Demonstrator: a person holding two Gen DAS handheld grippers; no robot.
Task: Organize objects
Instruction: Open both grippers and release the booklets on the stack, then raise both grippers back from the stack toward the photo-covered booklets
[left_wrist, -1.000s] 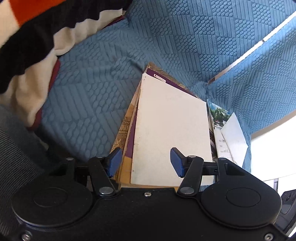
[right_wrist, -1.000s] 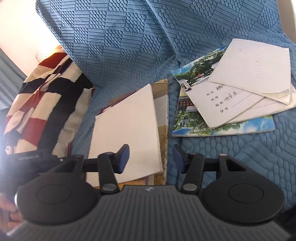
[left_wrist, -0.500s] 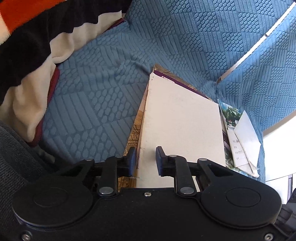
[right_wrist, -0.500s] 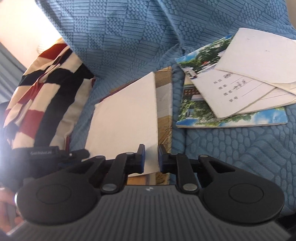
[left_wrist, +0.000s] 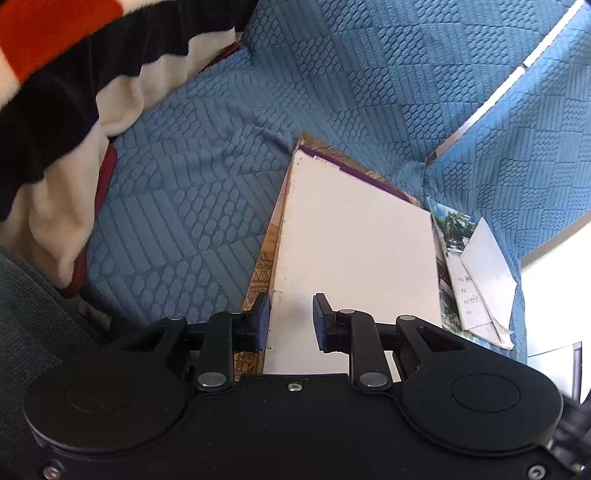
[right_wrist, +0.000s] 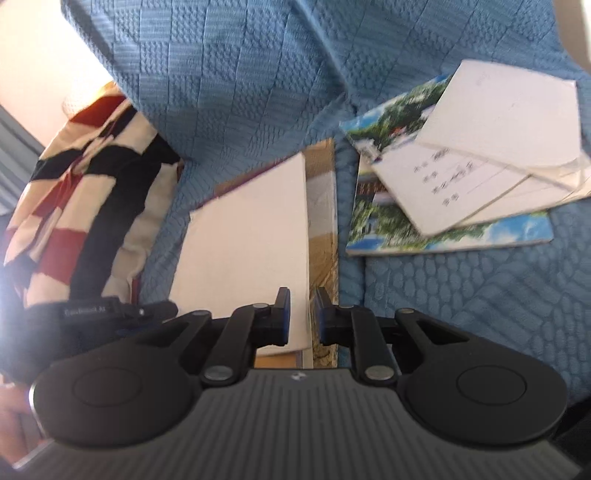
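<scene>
A stack of books lies on the blue sofa cover: a white book on top, a purple one under it and a brown patterned one at the bottom. My left gripper holds the stack's near left edge between its pads, and its jaws are opening slightly. My right gripper is shut on the near right edge of the stack, one pad over the white cover and the other on the brown book.
A second pile, a landscape-cover booklet with loose white sheets on it, lies just right of the stack. A striped blanket is heaped to the left. The sofa back rises behind.
Both grippers' jaws have closed from wide apart to narrow on the stack's near edges. Since half a second ago they have hardly moved, and the right view is slightly blurred.
</scene>
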